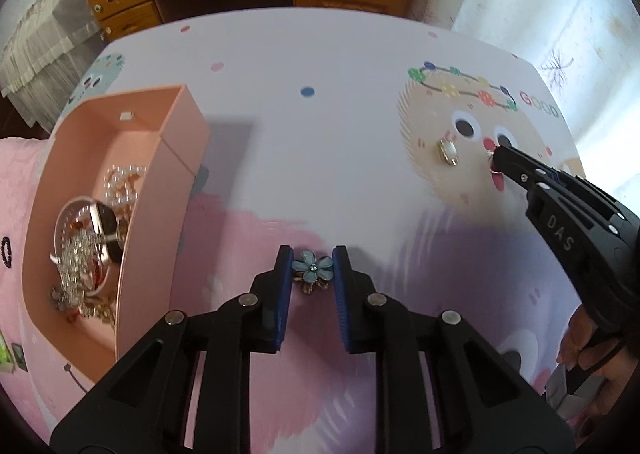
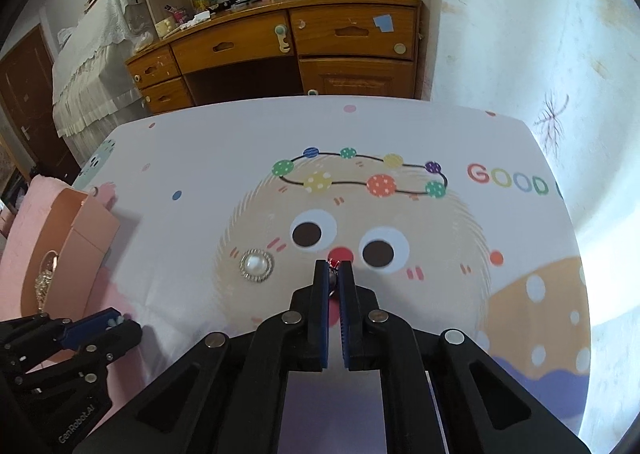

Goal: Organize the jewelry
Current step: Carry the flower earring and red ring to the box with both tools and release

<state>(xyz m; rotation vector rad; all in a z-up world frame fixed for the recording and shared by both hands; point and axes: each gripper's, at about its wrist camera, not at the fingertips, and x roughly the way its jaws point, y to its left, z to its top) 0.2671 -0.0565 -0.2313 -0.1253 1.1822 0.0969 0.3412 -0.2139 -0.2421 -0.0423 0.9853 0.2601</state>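
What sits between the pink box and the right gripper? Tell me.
The pearl brooch lies on the tablecloth between the pink box and the right gripper, clearest in the right wrist view; otherwise only printed cloth.

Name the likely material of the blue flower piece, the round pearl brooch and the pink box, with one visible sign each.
Blue flower piece: probably glossy enamel on gold-toned metal; petals shine.
Pearl brooch: likely faux pearl dome in a silvery, stone-studded rim.
Pink box: apparently matte cardboard; thin flat walls, folded seam.
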